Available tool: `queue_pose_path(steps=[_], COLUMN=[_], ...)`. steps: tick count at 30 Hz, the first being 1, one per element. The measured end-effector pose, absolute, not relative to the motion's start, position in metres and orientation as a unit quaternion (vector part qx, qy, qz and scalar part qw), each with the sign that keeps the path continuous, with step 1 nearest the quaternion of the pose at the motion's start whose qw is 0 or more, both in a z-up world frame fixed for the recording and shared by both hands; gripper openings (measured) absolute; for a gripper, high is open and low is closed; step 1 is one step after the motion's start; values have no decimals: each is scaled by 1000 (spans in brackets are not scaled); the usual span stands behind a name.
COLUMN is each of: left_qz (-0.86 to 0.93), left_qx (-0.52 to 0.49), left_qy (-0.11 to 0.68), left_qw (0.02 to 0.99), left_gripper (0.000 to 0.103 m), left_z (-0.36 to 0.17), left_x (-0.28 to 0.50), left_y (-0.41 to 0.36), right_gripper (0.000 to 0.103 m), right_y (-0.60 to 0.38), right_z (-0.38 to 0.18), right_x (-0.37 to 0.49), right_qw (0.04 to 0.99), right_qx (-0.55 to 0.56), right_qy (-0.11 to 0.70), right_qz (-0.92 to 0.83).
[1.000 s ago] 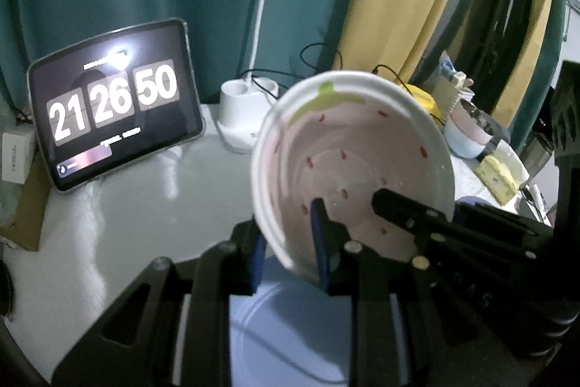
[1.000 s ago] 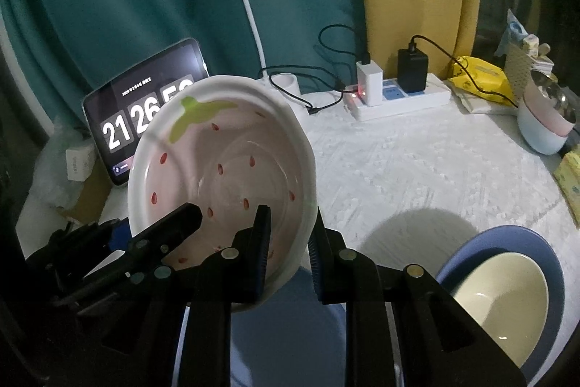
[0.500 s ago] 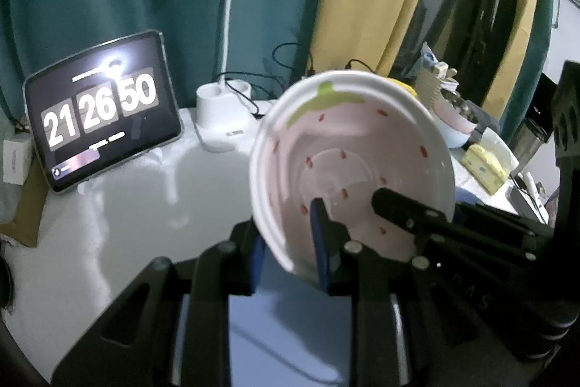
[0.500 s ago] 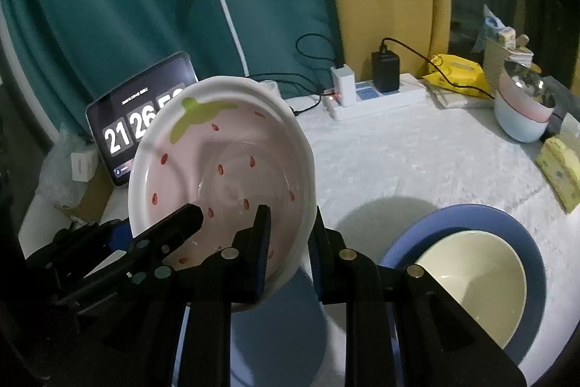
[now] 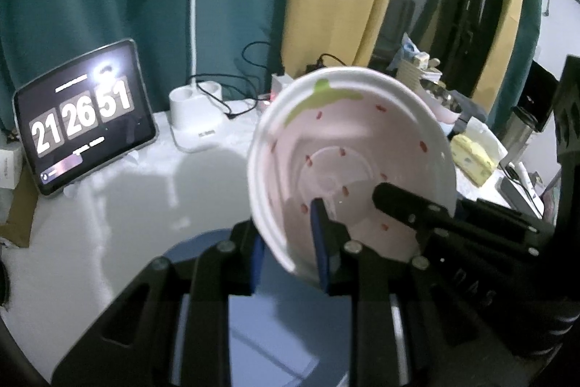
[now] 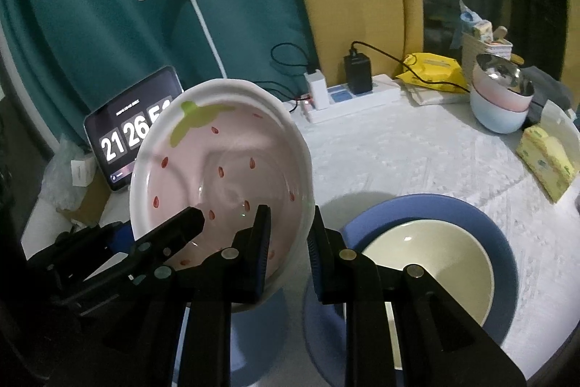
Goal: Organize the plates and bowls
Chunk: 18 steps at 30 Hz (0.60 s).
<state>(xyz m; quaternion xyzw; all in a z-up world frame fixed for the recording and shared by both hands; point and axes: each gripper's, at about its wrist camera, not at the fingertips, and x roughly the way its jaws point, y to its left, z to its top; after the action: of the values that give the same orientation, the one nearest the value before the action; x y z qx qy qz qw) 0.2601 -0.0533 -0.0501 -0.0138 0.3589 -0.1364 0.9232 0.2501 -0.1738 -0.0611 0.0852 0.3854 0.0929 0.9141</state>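
Strawberry bowl [image 6: 221, 176] in the air, both tongs on its rim.

Left tongs [image 5: 290, 256] and right tongs [image 6: 288, 252] are each clamping opposite edges of the tilted bowl, nearly closed on the rim, holding it above the tabletop [image 6: 417, 151]. Cream bowl [image 6: 427, 263] is already sitting in the blue plate [image 6: 504, 242]; strawberry bowl is not placed yet. A second blue plate [image 5: 195, 245] is lying below, mostly hidden by the tongs. Stacked bowls [image 6: 502, 100] are sitting at the far edge, count unclear.
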Motion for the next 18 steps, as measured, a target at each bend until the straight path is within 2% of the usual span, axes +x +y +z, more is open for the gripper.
queue_pose_path(steps=[18], left_qz=[-151], left_qx=[4], left_qy=[362], left_qw=[920], left_gripper=[23], left_z=[-53], left_x=[247], left_y=[-99], right_gripper=[21], right_y=[-223], right_z=[-61], right_x=[230], right_qw=[919], right_qx=[100], right_qy=[373], right_qz=[78])
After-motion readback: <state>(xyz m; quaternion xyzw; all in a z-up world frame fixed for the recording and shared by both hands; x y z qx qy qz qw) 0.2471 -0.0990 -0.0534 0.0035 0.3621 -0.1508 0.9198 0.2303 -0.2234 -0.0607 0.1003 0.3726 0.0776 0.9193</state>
